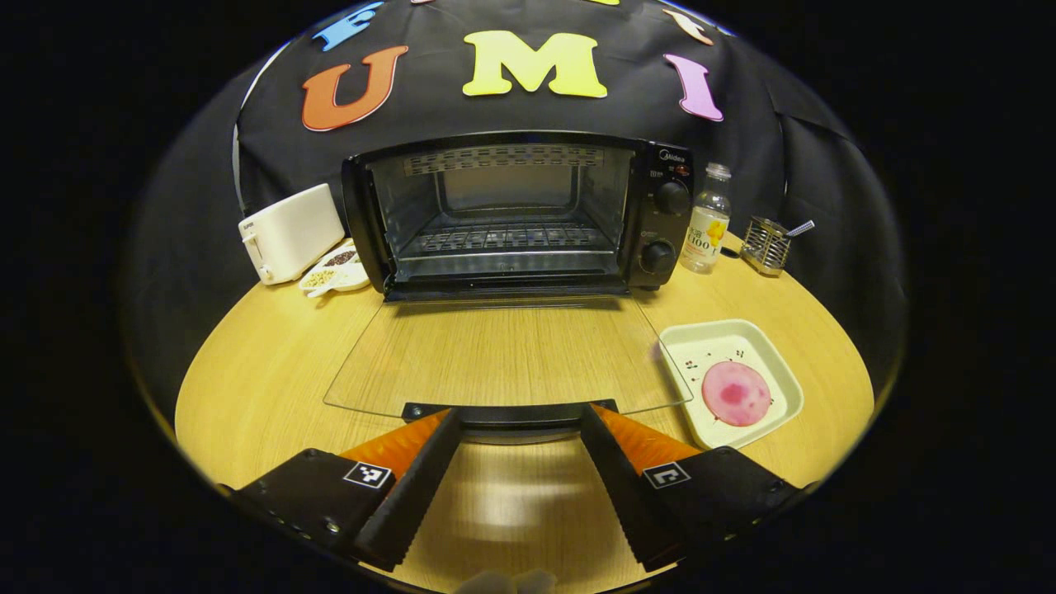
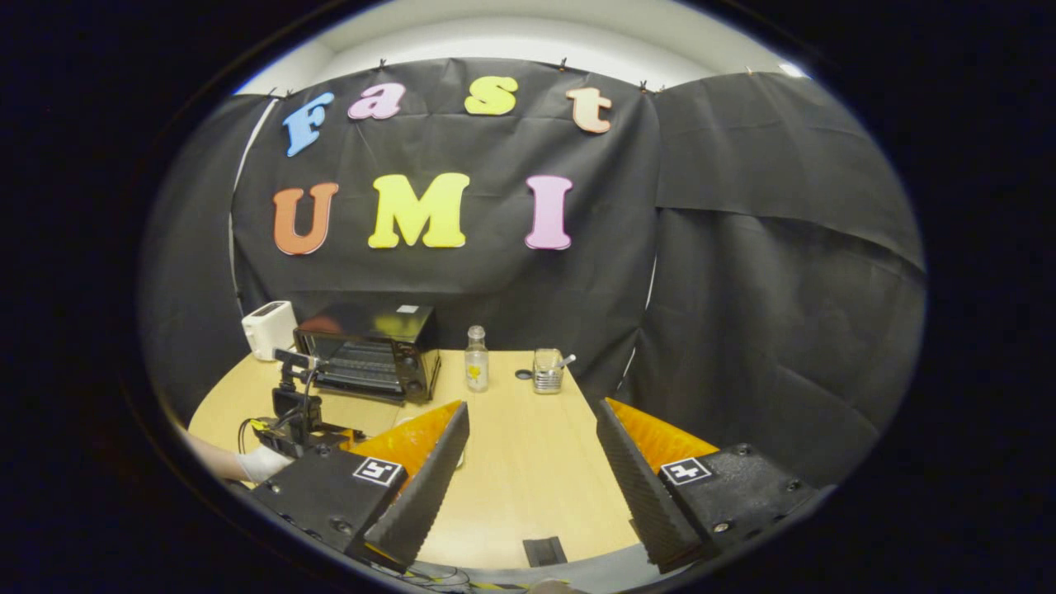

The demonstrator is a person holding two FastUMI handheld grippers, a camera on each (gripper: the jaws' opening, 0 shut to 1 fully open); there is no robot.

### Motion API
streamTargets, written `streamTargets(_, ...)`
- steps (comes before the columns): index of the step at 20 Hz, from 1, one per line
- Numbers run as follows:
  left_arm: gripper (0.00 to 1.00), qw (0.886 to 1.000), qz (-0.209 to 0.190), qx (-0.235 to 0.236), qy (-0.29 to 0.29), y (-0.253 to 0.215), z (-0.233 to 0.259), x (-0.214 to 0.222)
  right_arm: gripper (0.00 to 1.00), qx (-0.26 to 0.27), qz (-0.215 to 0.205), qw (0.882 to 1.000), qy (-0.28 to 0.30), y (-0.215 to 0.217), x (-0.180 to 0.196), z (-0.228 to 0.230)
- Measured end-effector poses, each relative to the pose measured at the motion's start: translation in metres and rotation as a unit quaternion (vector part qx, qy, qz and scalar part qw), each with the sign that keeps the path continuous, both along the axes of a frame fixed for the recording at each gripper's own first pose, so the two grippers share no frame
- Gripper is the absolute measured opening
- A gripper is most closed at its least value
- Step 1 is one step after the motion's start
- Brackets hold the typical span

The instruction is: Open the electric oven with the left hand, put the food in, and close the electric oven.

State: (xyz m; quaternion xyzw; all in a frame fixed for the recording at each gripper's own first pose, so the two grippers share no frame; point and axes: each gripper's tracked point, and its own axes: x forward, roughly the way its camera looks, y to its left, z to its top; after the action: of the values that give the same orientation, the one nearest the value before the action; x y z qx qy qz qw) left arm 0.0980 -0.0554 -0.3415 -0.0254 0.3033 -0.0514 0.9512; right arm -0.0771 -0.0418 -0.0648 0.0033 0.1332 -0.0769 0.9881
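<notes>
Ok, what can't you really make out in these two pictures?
- Left gripper view: the oven door's handle is partly hidden behind the left gripper's fingers.
- Left gripper view: whatever fills the small dish by the toaster is too small to tell.
- Right gripper view: the plate of food is hidden behind the right gripper's left finger.

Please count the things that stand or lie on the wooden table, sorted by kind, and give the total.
Appliances: 2, the oven and the toaster.
Dishes: 2, the food tray and the divided snack dish.
Bottles: 1.
Utensil holders: 1.
Total: 6
</notes>
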Motion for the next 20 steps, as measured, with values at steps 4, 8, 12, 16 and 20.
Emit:
streamTargets(4, 0.96, 1.000, 0.003, -0.018, -0.020, 0.001, 0.009, 0.002, 0.99, 0.005, -0.001, 1.000, 0.004, -0.002, -0.003, -0.004)
streamTargets(8, 0.95, 0.998, 0.010, -0.016, -0.057, 0.019, 0.043, -0.009, 0.96, 0.044, 0.006, 0.999, 0.015, 0.000, 0.009, -0.018)
streamTargets(12, 0.95, 0.995, 0.021, -0.016, -0.099, 0.043, 0.094, -0.038, 0.99, 0.060, 0.041, 0.997, 0.040, 0.012, 0.036, -0.045)
streamTargets(16, 0.95, 0.989, 0.033, -0.003, -0.146, 0.068, 0.151, -0.073, 0.95, 0.057, 0.084, 0.992, 0.075, 0.029, 0.077, -0.083)
streamTargets(20, 0.95, 0.981, 0.057, 0.006, -0.185, 0.082, 0.210, -0.104, 0.92, 0.079, 0.125, 0.982, 0.119, 0.048, 0.121, -0.130)
